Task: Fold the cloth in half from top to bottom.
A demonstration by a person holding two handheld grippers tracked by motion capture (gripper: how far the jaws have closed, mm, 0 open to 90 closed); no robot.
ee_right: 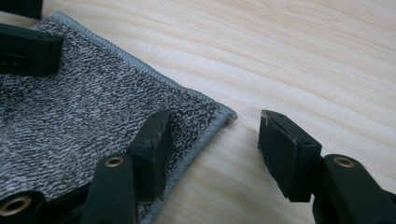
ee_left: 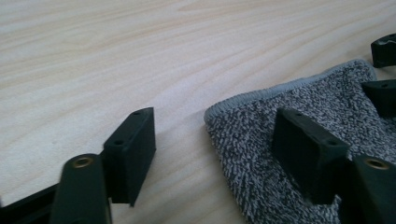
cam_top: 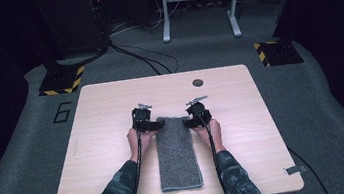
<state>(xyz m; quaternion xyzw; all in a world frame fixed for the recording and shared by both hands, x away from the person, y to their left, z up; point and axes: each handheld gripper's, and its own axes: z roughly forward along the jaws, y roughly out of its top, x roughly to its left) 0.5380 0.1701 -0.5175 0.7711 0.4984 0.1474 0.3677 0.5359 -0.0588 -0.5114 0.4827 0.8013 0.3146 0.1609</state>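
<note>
Towel point(cam_top: 177, 151), grey and folded into a long narrow strip, lies flat on the wooden table point(cam_top: 100, 106), running from near the near edge up to about the middle, roughly midway between the left and right edges. No container stands on the table. The high view shows the whole layout: the left gripper point(cam_top: 149, 125) sits at the strip's far left corner and the right gripper point(cam_top: 198, 118) at its far right corner, each held by a hand whose patterned sleeve comes in from the near edge, with a small dark round spot point(cam_top: 198, 82) on the wood near the far edge. The gripper views give what that view cannot: the speckled pile of the towel point(ee_left: 289, 135) and its plain stitched hem. In the left gripper view the left gripper point(ee_left: 215, 140) straddles that corner, one jaw over bare wood, the other resting on the cloth, with the corner between them and a clear gap either side; the other gripper's jaws show at the right margin. In the right gripper view the right gripper point(ee_right: 212, 140) stands likewise, one jaw on the towel point(ee_right: 84, 107), the other over the wood, the corner between. Both pairs of jaws are spread apart and pinch nothing.
</note>
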